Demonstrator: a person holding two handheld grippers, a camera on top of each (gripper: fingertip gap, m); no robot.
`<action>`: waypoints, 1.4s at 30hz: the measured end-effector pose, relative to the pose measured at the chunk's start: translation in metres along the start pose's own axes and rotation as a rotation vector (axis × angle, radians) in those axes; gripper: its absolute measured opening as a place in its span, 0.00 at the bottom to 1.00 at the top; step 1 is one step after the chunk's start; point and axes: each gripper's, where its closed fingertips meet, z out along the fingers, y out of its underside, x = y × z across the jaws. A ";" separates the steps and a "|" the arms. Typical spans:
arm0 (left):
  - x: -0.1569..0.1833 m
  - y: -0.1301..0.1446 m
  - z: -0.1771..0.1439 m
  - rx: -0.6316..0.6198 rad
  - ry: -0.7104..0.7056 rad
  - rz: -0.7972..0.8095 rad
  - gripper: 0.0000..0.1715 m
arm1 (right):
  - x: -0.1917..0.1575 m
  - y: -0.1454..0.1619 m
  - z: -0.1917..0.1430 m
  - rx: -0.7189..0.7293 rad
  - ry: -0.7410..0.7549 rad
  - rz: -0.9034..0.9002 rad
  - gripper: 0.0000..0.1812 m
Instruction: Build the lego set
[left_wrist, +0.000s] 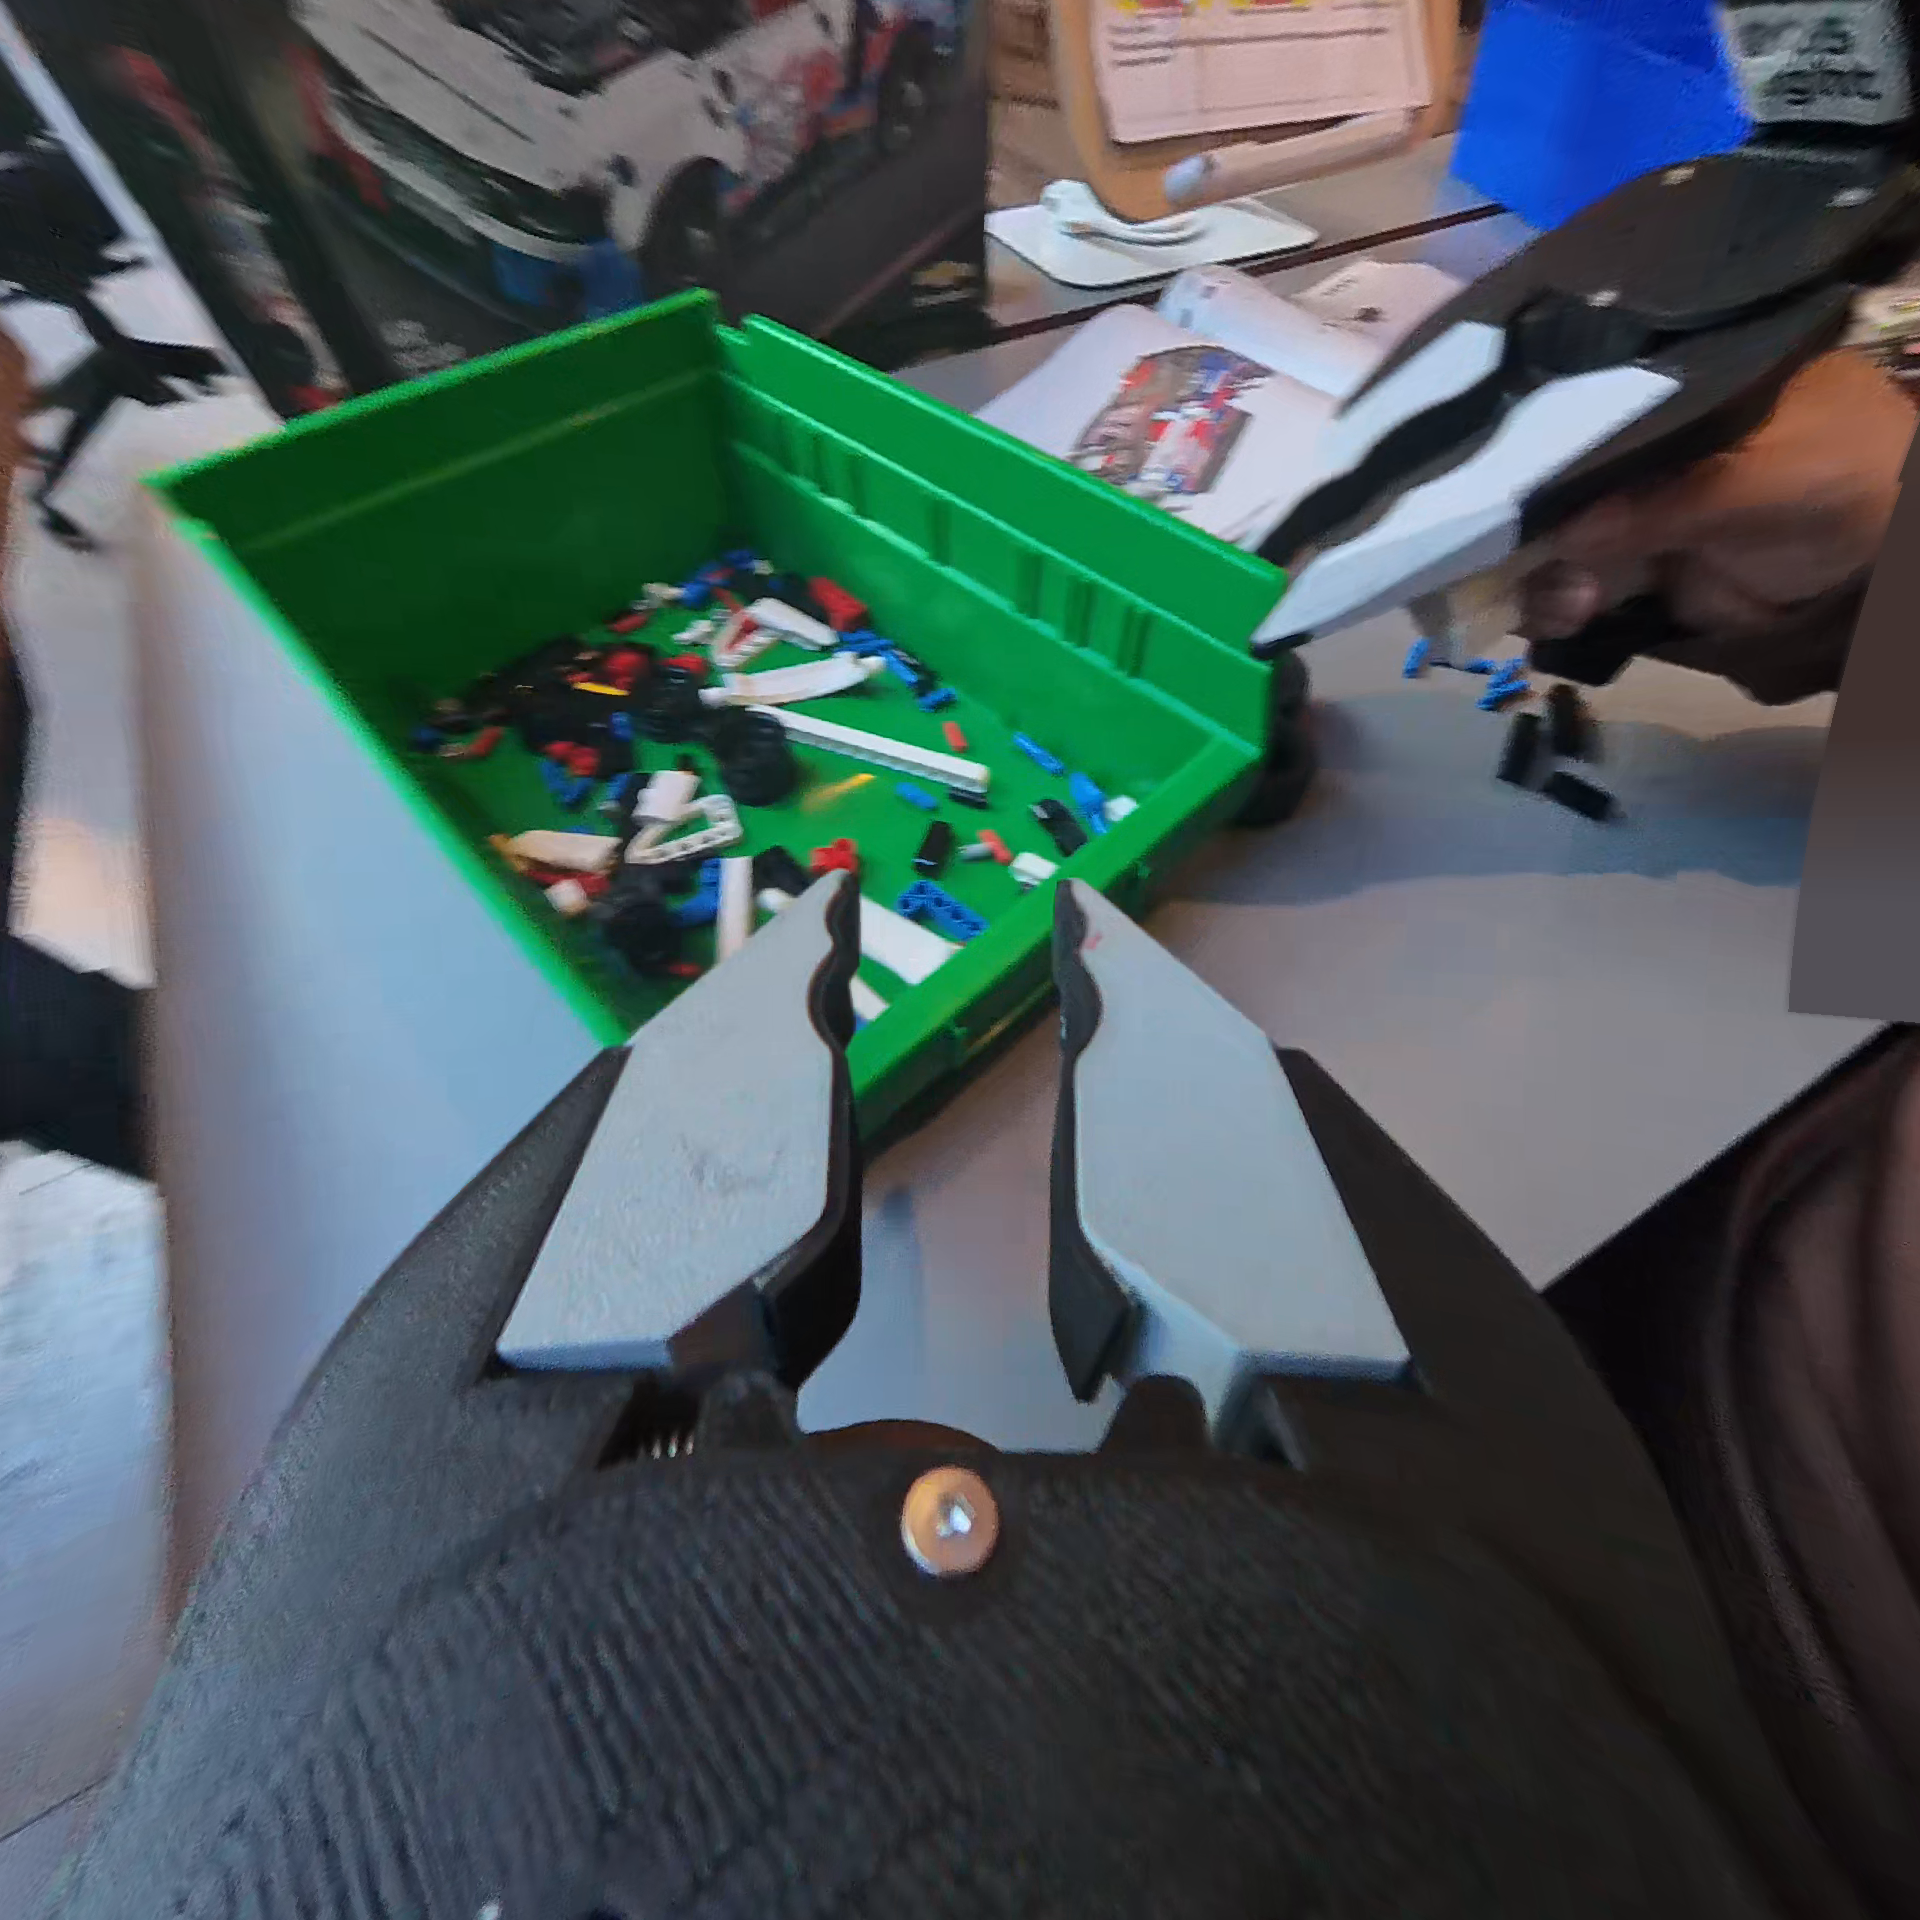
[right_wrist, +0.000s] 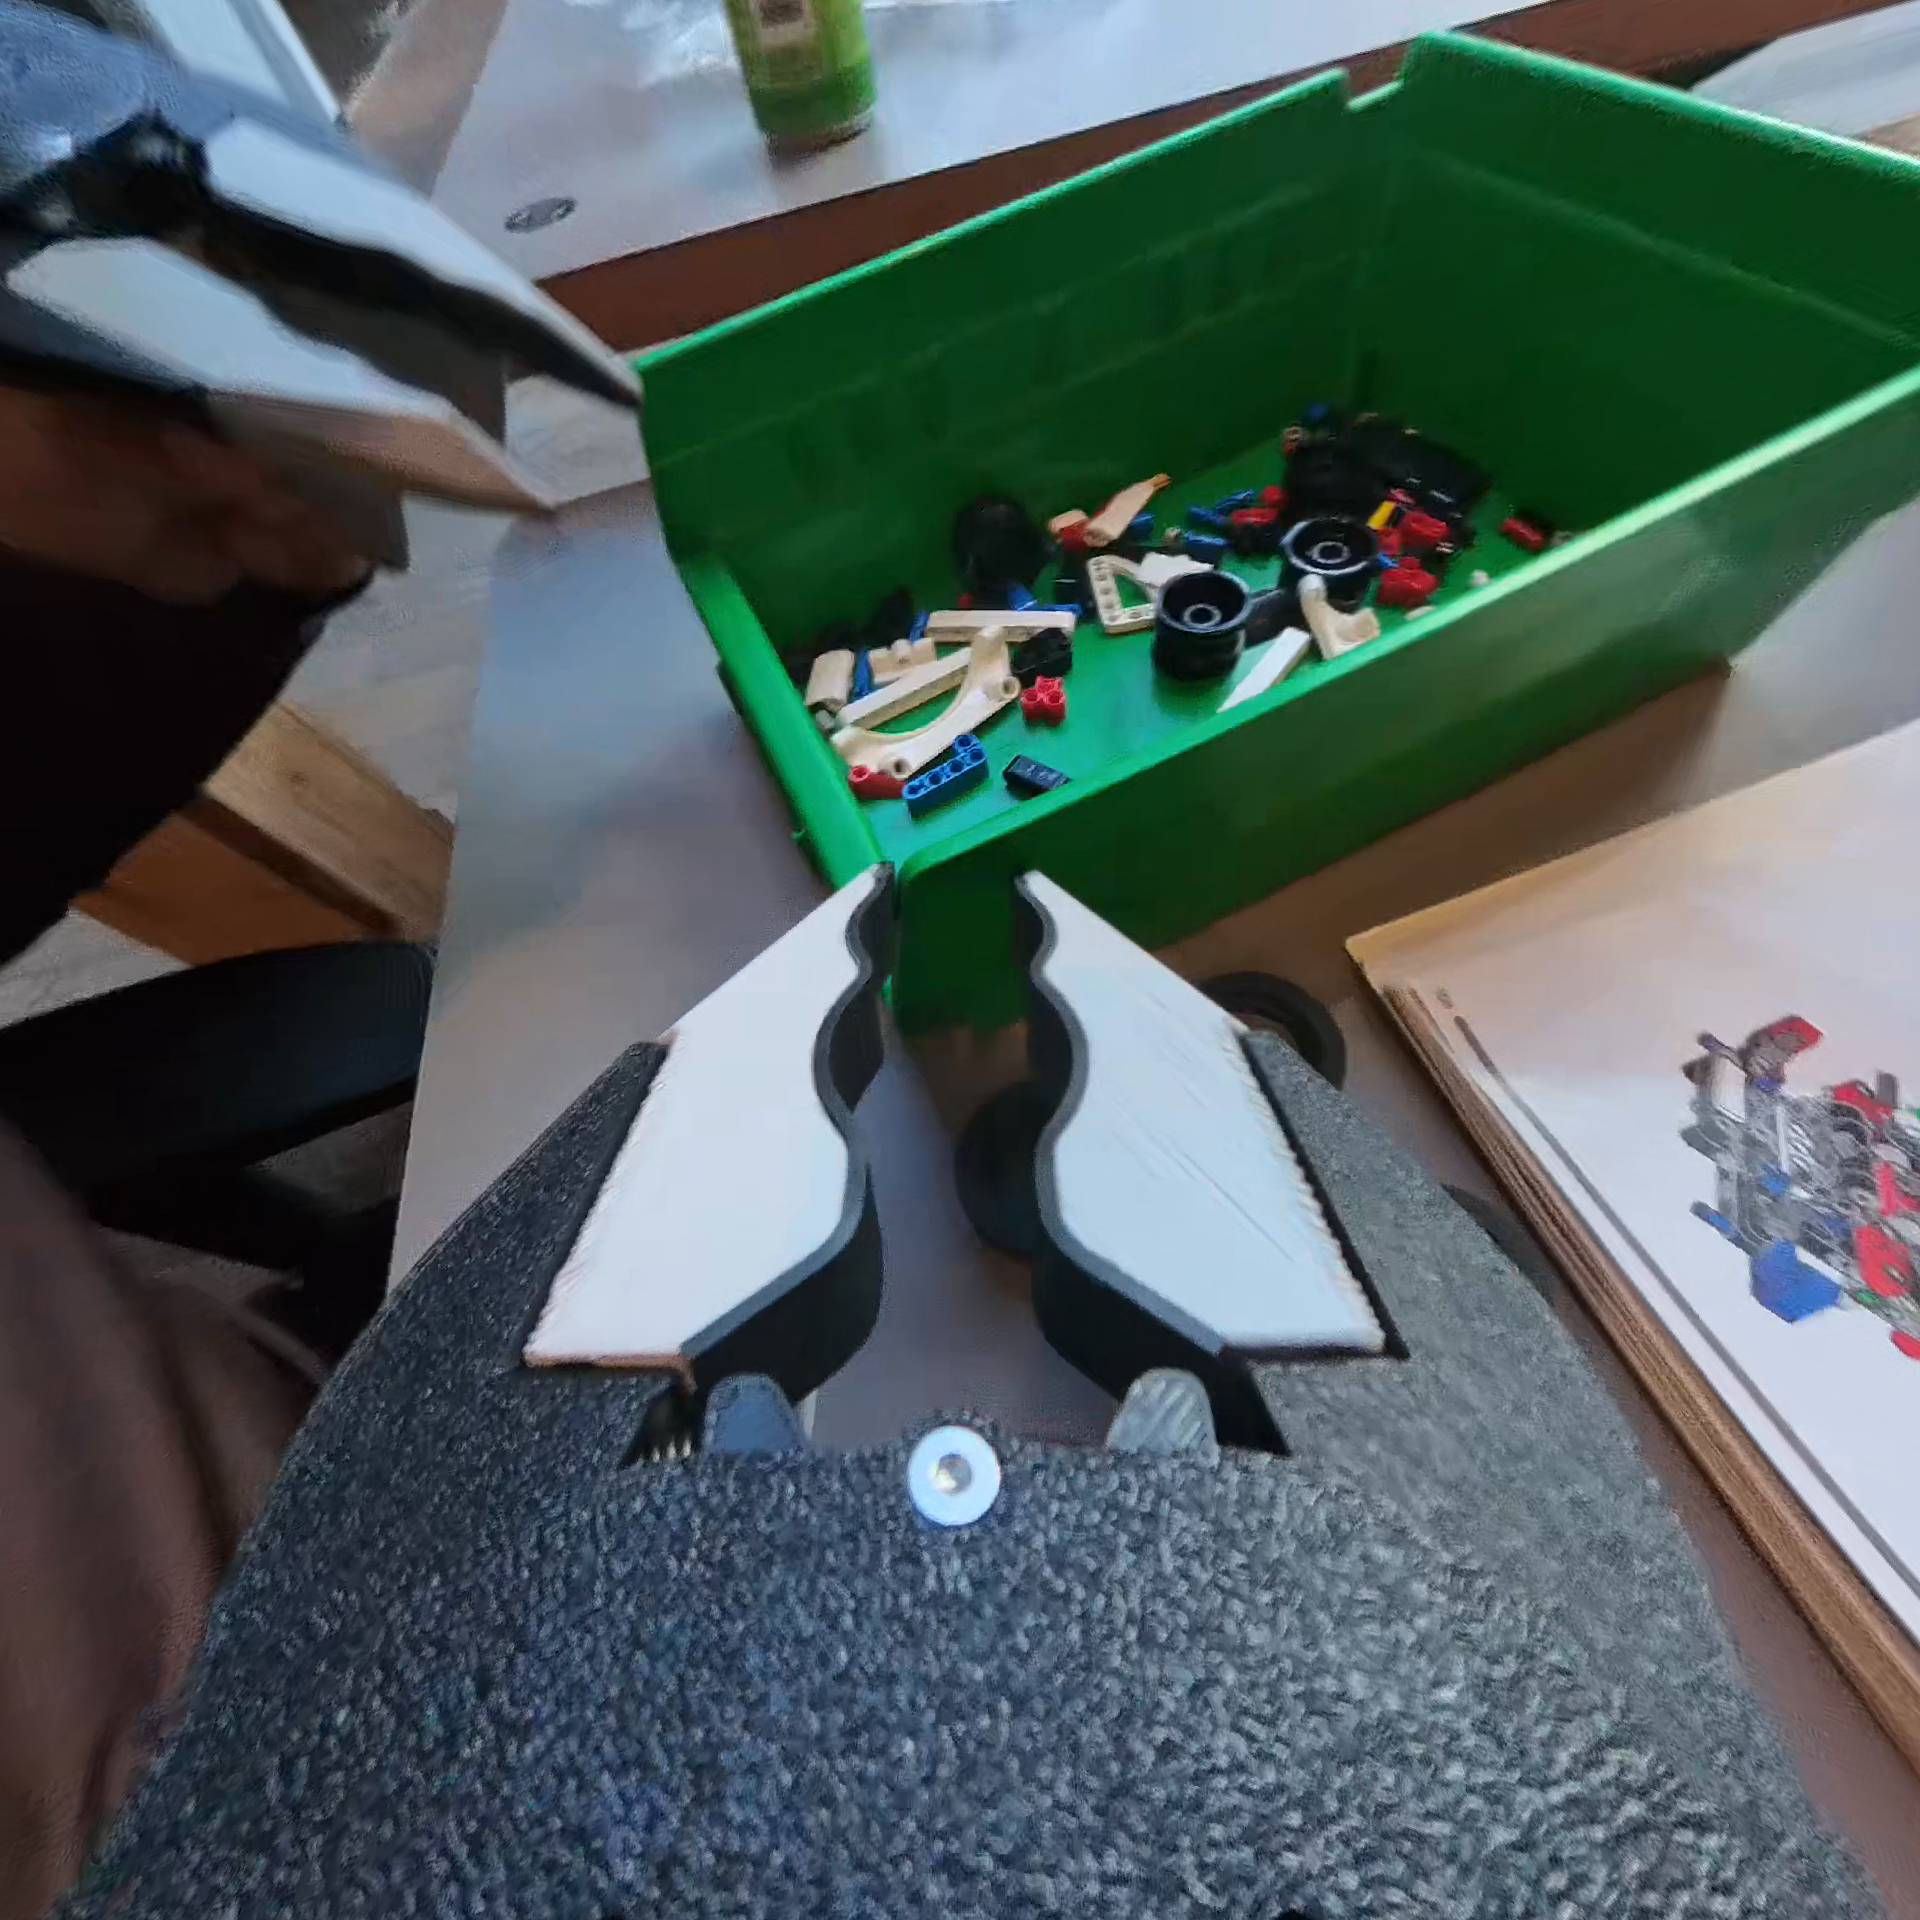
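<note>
A green plastic bin (left_wrist: 997, 499) holds several loose Lego pieces: white beams, black wheels (left_wrist: 753, 753), and red and blue connectors. It also shows in the right wrist view (right_wrist: 1351, 769). My left gripper (left_wrist: 956, 891) is open and empty, just above the bin's near corner. My right gripper (right_wrist: 954, 878) is open and empty, with its tips at another corner of the bin. It shows in the left wrist view (left_wrist: 1283, 623) to the right of the bin. The left gripper shows blurred at the top left of the right wrist view (right_wrist: 312, 343).
An open instruction booklet (right_wrist: 1714, 1195) lies right of the bin and shows in the left wrist view (left_wrist: 1174, 426). Two black wheels (right_wrist: 1278, 1013) sit beside the bin's corner. Small blue pieces (left_wrist: 1475, 670) and black pieces (left_wrist: 1548, 748) lie on the table. A green bottle (right_wrist: 805, 62) stands behind. Some 15 cm of space lies between my two pairs of fingers. My left gripper is the nearer one to the green bottle (right_wrist: 805, 62): about 25 cm, against 40 cm.
</note>
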 end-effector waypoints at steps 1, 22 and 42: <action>-0.010 -0.001 -0.006 -0.008 -0.033 0.016 0.20 | -0.006 0.000 0.001 -0.002 -0.007 -0.017 0.10; -0.024 0.032 0.068 -0.936 0.250 0.310 0.25 | -0.035 0.044 -0.058 0.188 -0.067 -0.122 0.01; -0.015 0.069 0.116 -1.050 0.312 0.394 0.10 | -0.025 0.017 -0.091 0.317 -0.006 -0.153 0.01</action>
